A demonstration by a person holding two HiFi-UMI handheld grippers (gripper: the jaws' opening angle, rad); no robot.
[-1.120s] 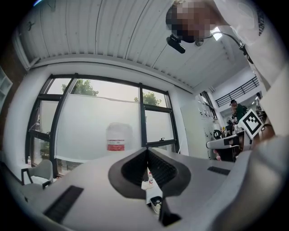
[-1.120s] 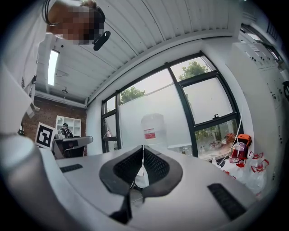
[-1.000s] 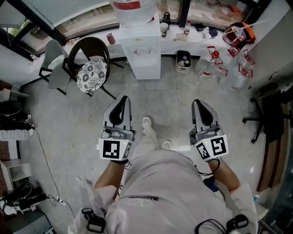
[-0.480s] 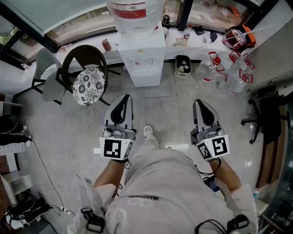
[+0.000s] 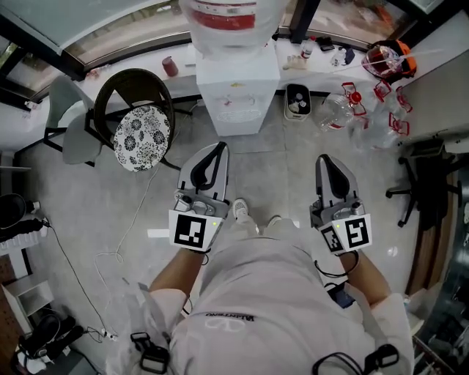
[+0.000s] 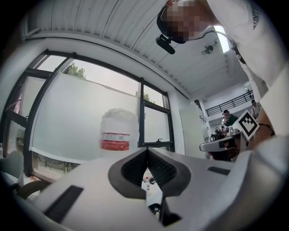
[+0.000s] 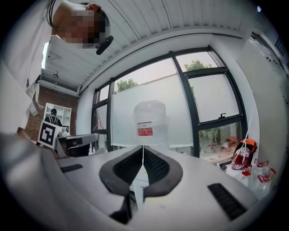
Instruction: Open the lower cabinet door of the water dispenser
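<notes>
The grey floor (image 5: 88, 190) fills most of the head view. The water dispenser (image 5: 236, 91) is seen at the upper centre against the windows, with its large bottle (image 5: 233, 15) on top. Its lower cabinet door lies on the front face near the floor. It is so foreshortened from above that no handle can be made out, and it is judged not yet opened. A chair (image 5: 139, 124) with a patterned cushion stands just left of the dispenser. The left gripper (image 5: 217, 149) and right gripper (image 5: 327, 161) are held level and aimed at the dispenser, apparently for an approach, and are well apart from it. In each gripper's own view the jaws are pressed together on nothing. Those views show the bottle's red label above the jaws, but the cabinet is hidden behind them. Only the head view shows the floor left to be crossed. A small bin (image 5: 297, 101) stands just right of the dispenser.
</notes>
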